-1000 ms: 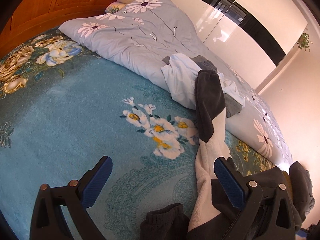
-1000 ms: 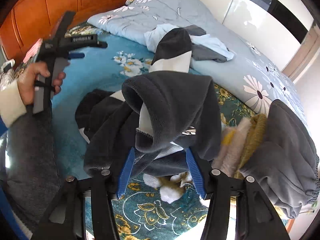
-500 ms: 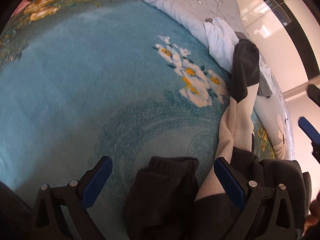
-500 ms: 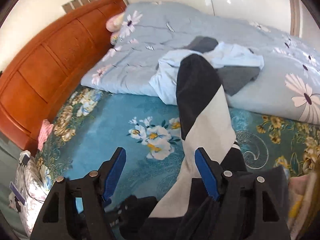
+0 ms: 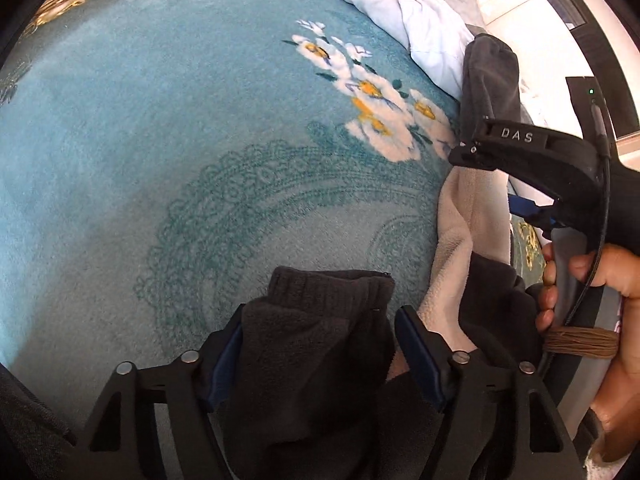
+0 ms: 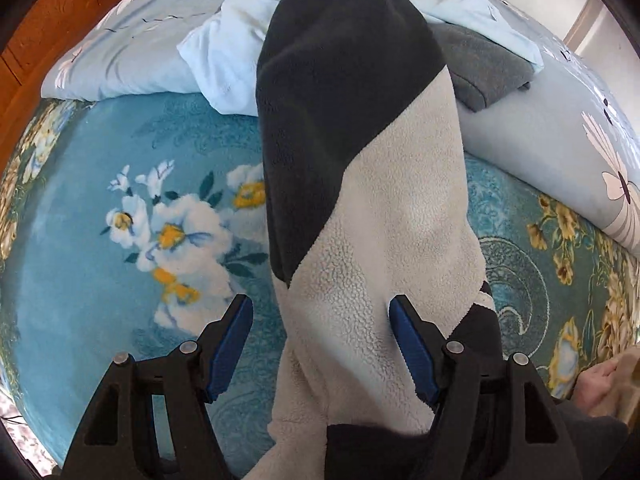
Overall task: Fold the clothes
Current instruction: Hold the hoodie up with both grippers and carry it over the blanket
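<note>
My left claw [image 5: 318, 344] has its blue pads on either side of the ribbed dark cuff [image 5: 328, 296] of the charcoal-and-cream fleece garment [image 6: 360, 184]. The fabric bulges between the jaws and they look pressed into it, so I judge I am gripping the cuff. My right claw [image 6: 322, 334] stands part-open astride the cream part of the long sleeve [image 6: 384, 248]. The left pad is clear of the cloth, and whether the right pad touches it I cannot tell.

The garment lies on the blue floral plush bedspread [image 5: 160, 140]. Its body is bunched at the near edge of the bed, and the sleeve runs away from me. The sleeve's dark end rests up on the pale blue-grey quilt [image 6: 560, 120] at the far side, over a crumpled light blue shirt [image 6: 224, 64] and beside a folded grey cloth [image 6: 488, 68].

The garment is not flat, so the step in hand looks like spreading it or drawing a sleeve in. To do it well, I would:

- Keep the cuff pinched across its ribbing, not by one loose layer.
- Close the right claw on the full sleeve width before pulling, so it does not twist.
- Lift the far end clear of the shirt so it is not dragged along.
- Lay everything down on the open blue middle of the bed.
</note>
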`<act>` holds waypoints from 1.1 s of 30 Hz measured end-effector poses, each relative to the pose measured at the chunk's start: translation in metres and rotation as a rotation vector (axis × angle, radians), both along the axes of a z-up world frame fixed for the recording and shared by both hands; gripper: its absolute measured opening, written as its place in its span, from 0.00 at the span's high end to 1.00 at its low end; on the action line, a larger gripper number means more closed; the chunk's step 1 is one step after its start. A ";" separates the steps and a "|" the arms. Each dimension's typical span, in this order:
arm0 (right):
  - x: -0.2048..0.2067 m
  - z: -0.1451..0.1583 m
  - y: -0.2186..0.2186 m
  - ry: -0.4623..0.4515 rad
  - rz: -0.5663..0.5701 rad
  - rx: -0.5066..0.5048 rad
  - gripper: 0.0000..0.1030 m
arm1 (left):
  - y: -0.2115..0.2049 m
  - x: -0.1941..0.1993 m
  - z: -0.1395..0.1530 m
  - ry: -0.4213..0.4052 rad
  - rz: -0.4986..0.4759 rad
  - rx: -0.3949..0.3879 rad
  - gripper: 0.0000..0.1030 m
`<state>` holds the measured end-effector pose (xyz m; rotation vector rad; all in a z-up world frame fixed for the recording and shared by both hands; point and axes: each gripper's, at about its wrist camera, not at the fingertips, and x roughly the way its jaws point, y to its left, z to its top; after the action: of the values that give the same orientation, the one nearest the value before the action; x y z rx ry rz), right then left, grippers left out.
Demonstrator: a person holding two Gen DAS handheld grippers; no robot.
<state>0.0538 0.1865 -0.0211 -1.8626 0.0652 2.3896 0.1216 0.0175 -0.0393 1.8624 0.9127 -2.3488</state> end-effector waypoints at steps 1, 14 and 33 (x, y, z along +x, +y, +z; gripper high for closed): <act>0.002 -0.003 0.005 -0.016 -0.013 0.003 0.48 | -0.001 0.001 0.000 -0.003 0.005 0.000 0.46; 0.047 0.083 0.095 0.172 -0.098 -0.114 0.92 | -0.049 -0.020 0.061 0.173 0.111 0.084 0.86; 0.091 0.327 0.088 0.848 -0.003 -0.376 0.92 | -0.227 -0.024 0.352 0.830 0.268 -0.201 0.87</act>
<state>0.1445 0.2746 0.3057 -0.7790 0.6104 3.1271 0.0972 -0.2091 0.3129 0.6036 0.8219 -2.8835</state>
